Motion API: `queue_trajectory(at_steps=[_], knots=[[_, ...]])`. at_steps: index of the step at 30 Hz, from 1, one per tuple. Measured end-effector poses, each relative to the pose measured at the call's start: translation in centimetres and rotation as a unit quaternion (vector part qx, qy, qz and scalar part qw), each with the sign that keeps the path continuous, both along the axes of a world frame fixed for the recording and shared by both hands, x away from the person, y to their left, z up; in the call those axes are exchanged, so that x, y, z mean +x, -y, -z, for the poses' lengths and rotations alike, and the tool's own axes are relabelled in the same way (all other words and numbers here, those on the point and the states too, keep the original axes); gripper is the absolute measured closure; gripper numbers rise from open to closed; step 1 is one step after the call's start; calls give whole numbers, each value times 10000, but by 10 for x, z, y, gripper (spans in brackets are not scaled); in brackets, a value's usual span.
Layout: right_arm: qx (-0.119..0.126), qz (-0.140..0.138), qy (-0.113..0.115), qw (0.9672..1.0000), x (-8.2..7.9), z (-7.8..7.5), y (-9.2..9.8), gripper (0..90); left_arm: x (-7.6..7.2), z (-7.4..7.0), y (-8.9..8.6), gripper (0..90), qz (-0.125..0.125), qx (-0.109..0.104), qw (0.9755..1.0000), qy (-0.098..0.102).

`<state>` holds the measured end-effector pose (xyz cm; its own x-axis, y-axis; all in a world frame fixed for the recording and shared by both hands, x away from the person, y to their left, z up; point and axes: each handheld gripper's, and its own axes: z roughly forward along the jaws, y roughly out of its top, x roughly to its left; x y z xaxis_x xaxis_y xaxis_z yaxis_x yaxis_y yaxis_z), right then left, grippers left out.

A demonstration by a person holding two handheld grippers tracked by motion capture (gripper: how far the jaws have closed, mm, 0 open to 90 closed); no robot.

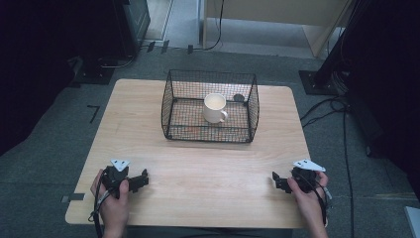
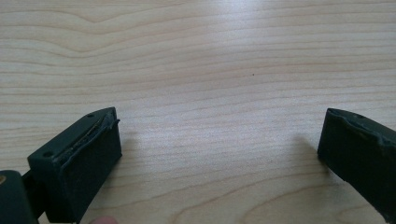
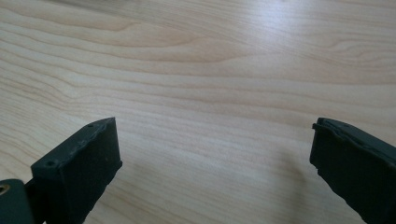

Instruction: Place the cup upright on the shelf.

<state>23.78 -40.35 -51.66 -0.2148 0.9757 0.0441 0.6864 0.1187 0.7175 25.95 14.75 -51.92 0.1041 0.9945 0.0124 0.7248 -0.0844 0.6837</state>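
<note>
Far ahead of both wide-open tools, left [image 1: 144,178] and right [image 1: 275,181], the mug [image 1: 215,108] in the basket [image 1: 171,94] looks rigid, glossy, breakable; grip its handle or rim.

We see a light wooden table [image 1: 198,173] with rounded corners. A black wire basket [image 1: 171,106] sits directly on it, toward the far edge. Nearer than the basket, the wood is bare between both near corners.
</note>
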Motion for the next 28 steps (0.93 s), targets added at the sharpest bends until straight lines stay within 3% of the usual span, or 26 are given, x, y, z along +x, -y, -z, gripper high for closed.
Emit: queue_trajectory(at_steps=[9,28], knots=[[-141,100,-15,9998,-3,9,-1,14,0,0,0,0,16,8,10000,-4],[-86,95,-20,9999,-4,9,-2,13,2,0,2,0,17,-3,10000,-8]])
